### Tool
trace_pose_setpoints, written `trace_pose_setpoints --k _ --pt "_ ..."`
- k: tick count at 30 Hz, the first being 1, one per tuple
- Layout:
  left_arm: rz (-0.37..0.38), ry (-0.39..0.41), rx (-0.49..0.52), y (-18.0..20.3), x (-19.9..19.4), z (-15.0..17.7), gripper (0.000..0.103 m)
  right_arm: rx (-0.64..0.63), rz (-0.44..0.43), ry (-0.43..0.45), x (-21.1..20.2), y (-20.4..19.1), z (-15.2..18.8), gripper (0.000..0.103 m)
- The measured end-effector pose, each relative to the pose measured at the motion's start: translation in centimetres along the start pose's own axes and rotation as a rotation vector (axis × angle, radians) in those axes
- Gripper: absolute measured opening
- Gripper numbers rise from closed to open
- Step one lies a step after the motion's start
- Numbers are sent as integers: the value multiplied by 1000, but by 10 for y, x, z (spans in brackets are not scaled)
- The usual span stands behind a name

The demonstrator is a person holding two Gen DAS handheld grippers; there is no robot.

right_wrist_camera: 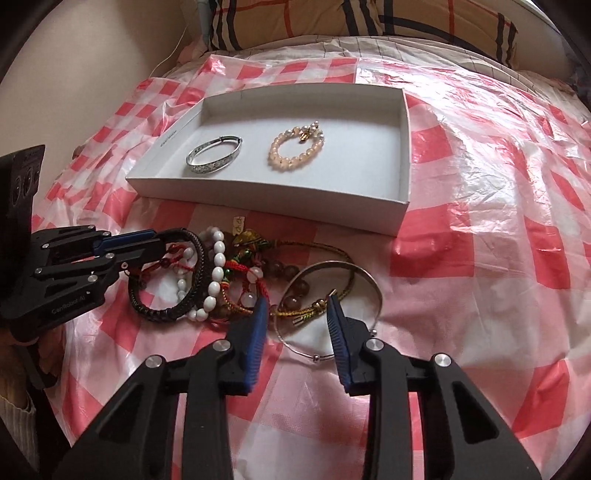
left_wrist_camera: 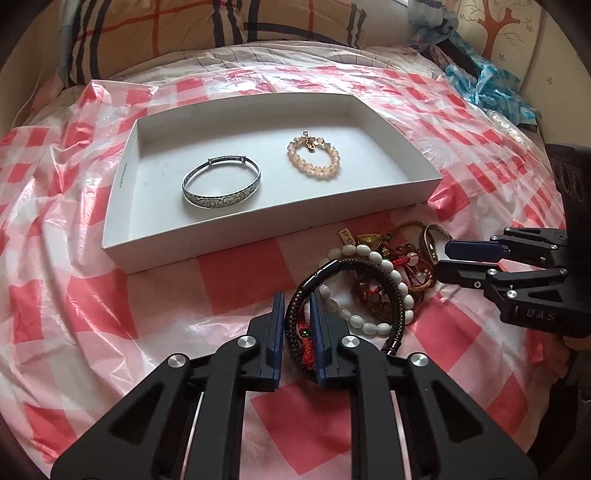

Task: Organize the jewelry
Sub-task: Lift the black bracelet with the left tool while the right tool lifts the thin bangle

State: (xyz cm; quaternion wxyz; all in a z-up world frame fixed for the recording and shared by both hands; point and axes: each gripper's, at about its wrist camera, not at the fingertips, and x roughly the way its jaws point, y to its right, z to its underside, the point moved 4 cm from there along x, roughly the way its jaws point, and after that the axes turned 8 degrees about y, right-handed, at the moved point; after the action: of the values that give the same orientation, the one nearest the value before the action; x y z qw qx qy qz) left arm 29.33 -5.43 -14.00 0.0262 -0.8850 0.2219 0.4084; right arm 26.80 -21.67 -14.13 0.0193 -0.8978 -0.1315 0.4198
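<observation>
on the bed: white tray (left_wrist_camera: 402, 162) holds two bracelets
left claw (left_wrist_camera: 297, 295): clenched on black braided bracelet (left_wrist_camera: 373, 267)
right claw (right_wrist_camera: 295, 301): released, straddling silver bangle (right_wrist_camera: 364, 282)
step: picking from pile
next: lift clear of tangle, carry to tray

Left wrist camera: rides behind my left gripper (left_wrist_camera: 297, 306), looking steeply down and forward, close over the jewelry pile (left_wrist_camera: 380, 280), white box (left_wrist_camera: 258, 236) beyond. Right wrist camera: same mounting on my right gripper (right_wrist_camera: 297, 308), same downward tilt, equally near. Shared by both: pile, box, checkered sheet (left_wrist_camera: 110, 295), pillow (left_wrist_camera: 155, 33), each other's gripper.
</observation>
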Motion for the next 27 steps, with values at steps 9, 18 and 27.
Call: trace_pose_setpoints --k 9,18,27 --pt "6 41 -40 -13 -15 -8 8 28 43 28 -6 13 -5 63" --pt "20 44 -65 -17 -16 -9 8 18 173 -33 11 35 1 20" --pt "14 54 -72 -17 -17 -9 8 62 95 57 -7 32 -8 2"
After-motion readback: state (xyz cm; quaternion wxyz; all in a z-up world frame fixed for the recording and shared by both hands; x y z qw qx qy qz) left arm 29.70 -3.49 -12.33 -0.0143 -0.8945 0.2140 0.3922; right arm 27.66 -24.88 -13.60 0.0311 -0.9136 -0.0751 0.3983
